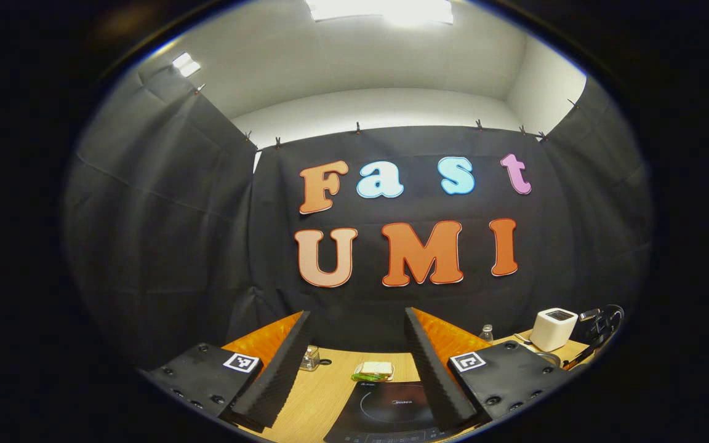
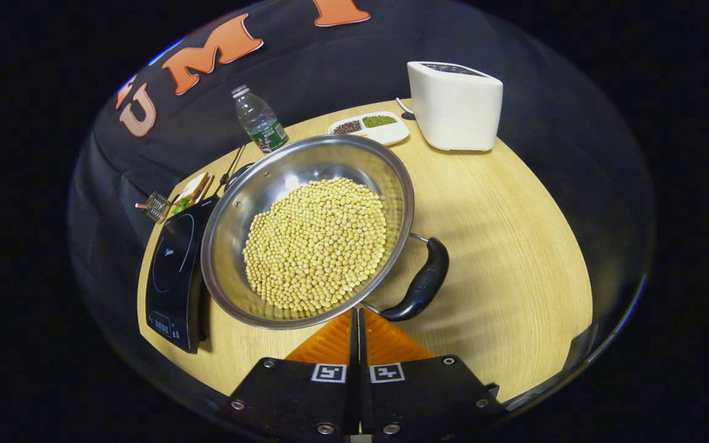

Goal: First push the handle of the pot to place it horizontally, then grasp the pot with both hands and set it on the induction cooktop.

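pot [image 2: 308,231] right of cooktop [image 2: 173,271]

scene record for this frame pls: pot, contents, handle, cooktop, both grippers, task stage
pot: round stainless-steel pot, on the light wooden table, overlapping the cooktop's right edge in the right gripper view
contents: yellow soybeans
handle: black curved side handle, at the pot's lower right in that view
cooktop: flat black induction cooktop, left of the pot
left gripper: open, raised, aimed at the booth wall, cooktop below it
right gripper: shut, empty, tips near the pot rim beside the handle
task stage: pot not yet centred on the cooktop
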Demonstrator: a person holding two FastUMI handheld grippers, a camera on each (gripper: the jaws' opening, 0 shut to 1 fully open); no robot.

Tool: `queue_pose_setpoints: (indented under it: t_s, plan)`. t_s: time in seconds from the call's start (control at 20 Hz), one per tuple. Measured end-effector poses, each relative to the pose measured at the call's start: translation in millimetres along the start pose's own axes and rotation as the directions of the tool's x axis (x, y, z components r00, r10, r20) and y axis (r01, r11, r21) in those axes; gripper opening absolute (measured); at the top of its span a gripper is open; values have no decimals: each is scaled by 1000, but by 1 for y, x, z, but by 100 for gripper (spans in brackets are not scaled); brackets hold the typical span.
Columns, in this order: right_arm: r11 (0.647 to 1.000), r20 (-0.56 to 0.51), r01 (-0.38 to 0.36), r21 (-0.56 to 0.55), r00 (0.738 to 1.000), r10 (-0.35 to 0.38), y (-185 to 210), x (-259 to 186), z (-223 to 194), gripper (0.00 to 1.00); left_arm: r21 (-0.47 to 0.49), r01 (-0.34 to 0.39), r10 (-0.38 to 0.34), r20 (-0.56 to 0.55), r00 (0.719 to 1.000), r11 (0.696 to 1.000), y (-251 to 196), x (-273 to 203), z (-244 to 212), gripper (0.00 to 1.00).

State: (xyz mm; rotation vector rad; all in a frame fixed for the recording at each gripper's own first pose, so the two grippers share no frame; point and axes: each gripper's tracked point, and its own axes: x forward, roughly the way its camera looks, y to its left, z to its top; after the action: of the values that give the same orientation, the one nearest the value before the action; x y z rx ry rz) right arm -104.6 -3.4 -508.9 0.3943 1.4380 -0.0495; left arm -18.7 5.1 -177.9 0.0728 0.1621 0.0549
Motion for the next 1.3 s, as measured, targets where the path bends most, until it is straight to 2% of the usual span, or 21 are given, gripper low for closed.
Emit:
queue_pose_setpoints:
  t_s: [0.3,0.65,0.95,1.1,1.3]
  plan:
    - [999,4,50,5,999,-50,-16,10,22,0,9,11,-11,-6,1000,1000,-7,3,0,96]
    - [992,-11,119,-37,993,-120,-29,19,47,0,1,6,-6,-22,1000,1000,-2,6,-7,97]
    - [987,4,160,6,987,-160,-39,31,72,0,-16,7,-8,-78,997,1000,1,11,-30,97]
    - [985,17,170,28,985,-171,-42,38,86,0,-8,13,-14,-92,996,1000,-3,13,-34,96]
    - [987,11,147,66,989,-148,-46,44,100,0,-9,22,-22,-99,995,1000,-5,12,-40,97]
